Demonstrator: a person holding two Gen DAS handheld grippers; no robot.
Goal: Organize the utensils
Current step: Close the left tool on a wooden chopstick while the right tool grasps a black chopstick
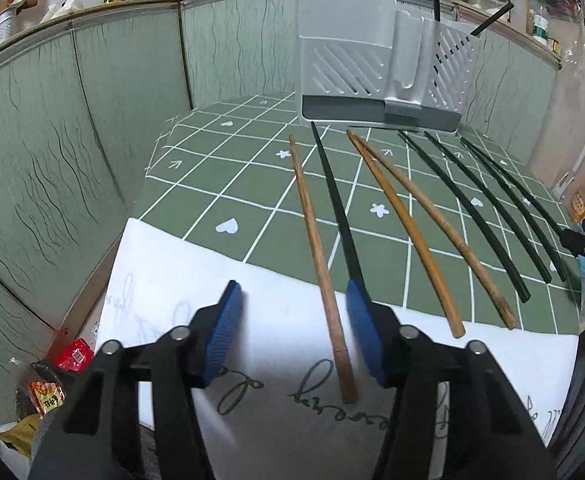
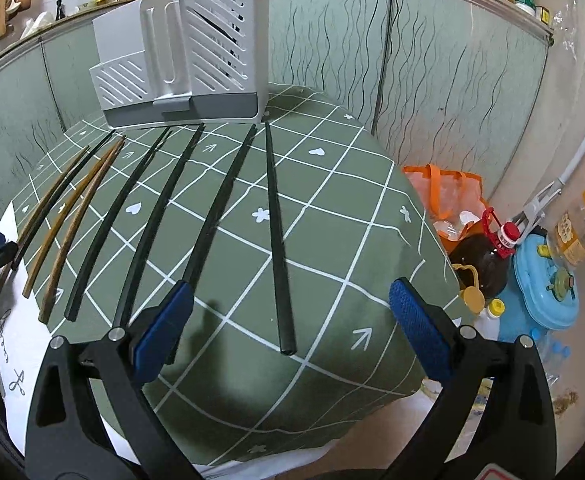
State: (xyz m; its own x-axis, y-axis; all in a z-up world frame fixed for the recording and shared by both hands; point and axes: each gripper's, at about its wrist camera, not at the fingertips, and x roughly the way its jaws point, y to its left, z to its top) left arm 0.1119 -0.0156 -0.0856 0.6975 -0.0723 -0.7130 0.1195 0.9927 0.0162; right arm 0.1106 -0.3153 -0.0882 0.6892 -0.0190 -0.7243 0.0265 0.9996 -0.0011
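**Both grippers over the row of chopsticks**

Your left gripper point(image 1: 292, 312) has its blue pads apart, straddling the near end of a brown wooden chopstick point(image 1: 320, 264) without pressing on it; that end lies on a white sheet of paper point(image 1: 276, 360) with handwriting. Just right of it a black chopstick point(image 1: 334, 204) runs under the right pad. Your right gripper point(image 2: 288, 320) stands wide apart over the rightmost black chopstick point(image 2: 276, 236), whose near end lies between the pads, untouched.

All the chopsticks lie side by side on the green checked tablecloth point(image 2: 332, 208), tips pointing far toward a grey slotted utensil holder point(image 2: 180, 72). Two more brown wooden chopsticks point(image 1: 412, 232) sit mid-row, with further black ones to their right. Two dark sticks stand in the holder's taller compartment.
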